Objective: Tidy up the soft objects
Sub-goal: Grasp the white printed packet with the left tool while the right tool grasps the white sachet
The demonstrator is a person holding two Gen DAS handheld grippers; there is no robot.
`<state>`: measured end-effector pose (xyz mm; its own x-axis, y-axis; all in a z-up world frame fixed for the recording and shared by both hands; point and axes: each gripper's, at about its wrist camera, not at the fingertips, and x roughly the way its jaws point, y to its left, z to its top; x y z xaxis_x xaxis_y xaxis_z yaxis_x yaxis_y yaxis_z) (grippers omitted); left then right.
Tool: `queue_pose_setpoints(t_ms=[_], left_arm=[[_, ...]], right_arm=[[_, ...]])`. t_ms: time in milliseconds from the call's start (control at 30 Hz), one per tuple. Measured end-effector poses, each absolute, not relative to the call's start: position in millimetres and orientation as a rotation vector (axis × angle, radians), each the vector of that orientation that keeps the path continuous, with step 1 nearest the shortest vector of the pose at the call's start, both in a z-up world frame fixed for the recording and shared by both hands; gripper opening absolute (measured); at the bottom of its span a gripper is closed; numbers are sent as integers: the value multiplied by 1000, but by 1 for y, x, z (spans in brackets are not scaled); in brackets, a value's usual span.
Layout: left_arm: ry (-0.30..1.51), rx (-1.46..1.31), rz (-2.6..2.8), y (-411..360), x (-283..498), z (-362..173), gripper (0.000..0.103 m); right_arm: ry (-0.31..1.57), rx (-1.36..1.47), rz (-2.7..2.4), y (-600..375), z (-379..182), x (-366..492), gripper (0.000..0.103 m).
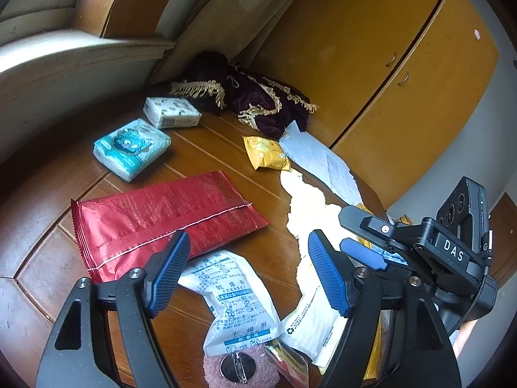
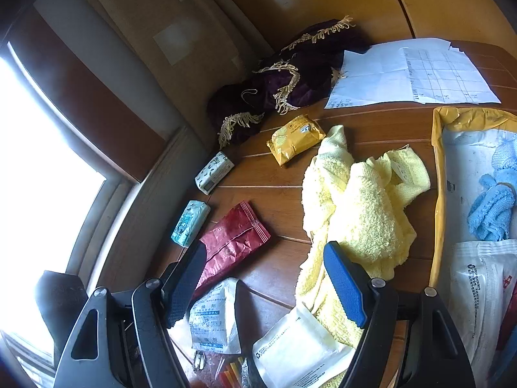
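Yellow towel (image 2: 358,213) lies crumpled at the middle of the right wrist view, on the wooden bench (image 2: 371,123), with the right gripper (image 2: 265,281) hovering spread wide and empty just before its lower edge. The left gripper (image 1: 248,274), also wide and empty, hangs above a white sachet (image 1: 236,300) at the bottom of its frame. The step in hand looks like picking the first soft thing; the next move would call for lowering onto a thick fold of the towel and closing there. Counted: one yellow towel, one blue cloth (image 2: 492,207) at the right edge, one dark fringed cloth (image 2: 284,84) at upper middle, two tissue packs (image 1: 131,150), one red pouch (image 1: 168,223), one yellow packet (image 2: 295,137).
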<state>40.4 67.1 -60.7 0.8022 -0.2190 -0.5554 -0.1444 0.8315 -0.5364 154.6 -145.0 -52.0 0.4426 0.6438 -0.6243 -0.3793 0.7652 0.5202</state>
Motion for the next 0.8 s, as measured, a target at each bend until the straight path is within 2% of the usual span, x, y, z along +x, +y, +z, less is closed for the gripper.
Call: queue_pose_setpoints(t_ms=[233,367,433,467,500,633,800], left_arm=[[873,-605,-145,73,49,-69,75],[922,-510,-151,57,52,-71,75],[919,-473,-147,50,51,-73,69],[923,-460,-133,48,52,-76,61],[932,-453,-115,48,54,-79,49],[891,-465,-130,55,55,-82,27],[790,-523,-178,65,46,-77,23]], right_arm=[[927,194,717,-135,-42,140,77],[876,120,775,-139,-30,121,77],[880,104,786,-142,-31,116,77],[891,89,787,-142,-34,114,77],[900,72,788,-141,-37,113,77],[955,-61,772,-126,-52,104,77],[1046,-189,651,-112,-73,103,77]])
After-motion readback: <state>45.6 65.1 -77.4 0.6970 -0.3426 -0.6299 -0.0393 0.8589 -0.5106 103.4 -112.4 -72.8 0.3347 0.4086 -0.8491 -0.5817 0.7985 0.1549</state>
